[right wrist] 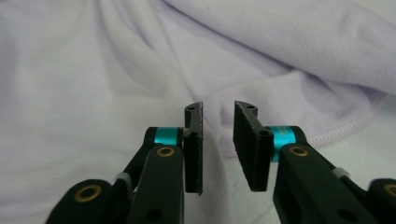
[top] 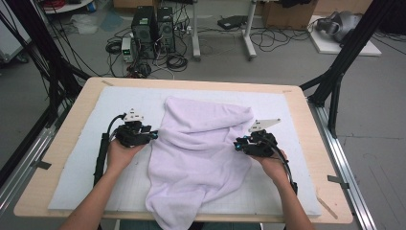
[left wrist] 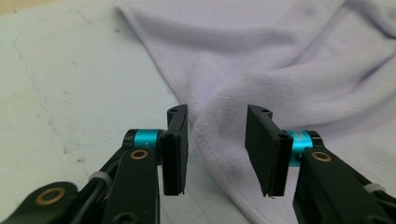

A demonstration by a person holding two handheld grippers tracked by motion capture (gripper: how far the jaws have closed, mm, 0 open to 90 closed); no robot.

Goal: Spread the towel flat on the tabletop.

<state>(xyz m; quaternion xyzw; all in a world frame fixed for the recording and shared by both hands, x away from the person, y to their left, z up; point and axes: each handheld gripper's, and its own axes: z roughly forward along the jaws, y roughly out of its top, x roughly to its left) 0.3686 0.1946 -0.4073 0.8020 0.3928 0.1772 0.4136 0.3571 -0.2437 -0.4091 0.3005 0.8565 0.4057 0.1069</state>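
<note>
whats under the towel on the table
The towel lies rumpled on a white mat that covers the wooden table. Whether anything else lies beneath its folds cannot be seen.

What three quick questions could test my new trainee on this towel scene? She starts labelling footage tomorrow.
1. True or false: the left gripper is clamped on the towel.
2. The towel lies: A) folded square, B) rumpled, C) rolled up?
3. On what does the towel lie?

Key: 1. False; both it and the right gripper stand open at the towel's edges. 2. B. 3. The white mat on the table.
</note>
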